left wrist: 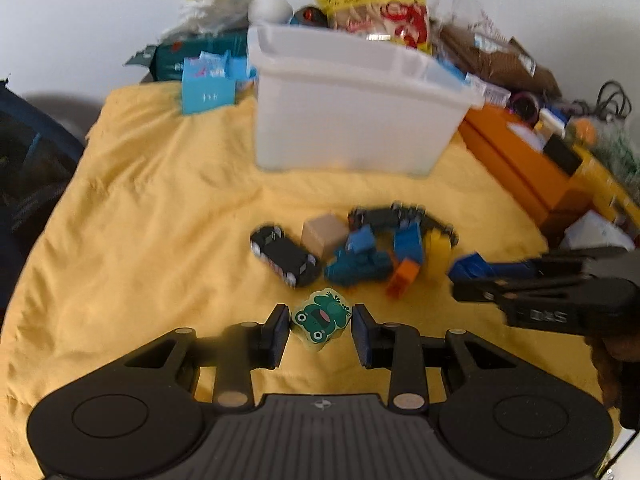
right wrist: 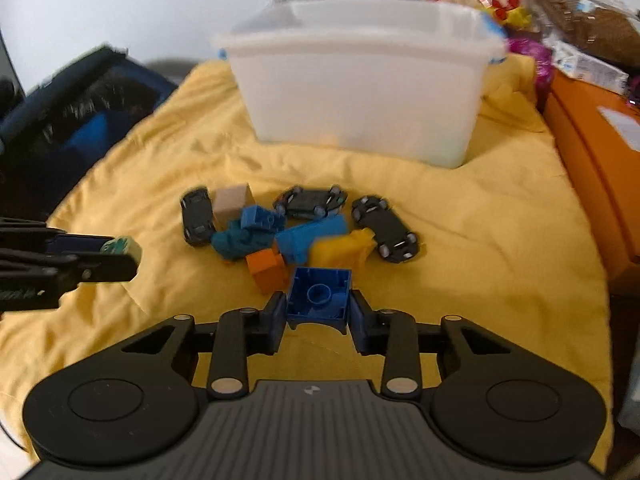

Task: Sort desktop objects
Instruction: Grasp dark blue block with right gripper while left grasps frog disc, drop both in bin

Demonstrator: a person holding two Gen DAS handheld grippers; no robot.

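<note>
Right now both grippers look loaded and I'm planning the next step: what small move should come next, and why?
Probably carry the blue block in the right gripper forward over the white bin: it's gripped, lifted, and the bin stands open just behind the pile.

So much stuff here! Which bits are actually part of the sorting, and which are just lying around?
Part of the sorting:
frog eraser between the left gripper jaws
blue brick in the right gripper
toy cars, beige cube, loose bricks
white bin

Just lying around:
snack bag
orange boxes
yellow cloth underneath
</note>
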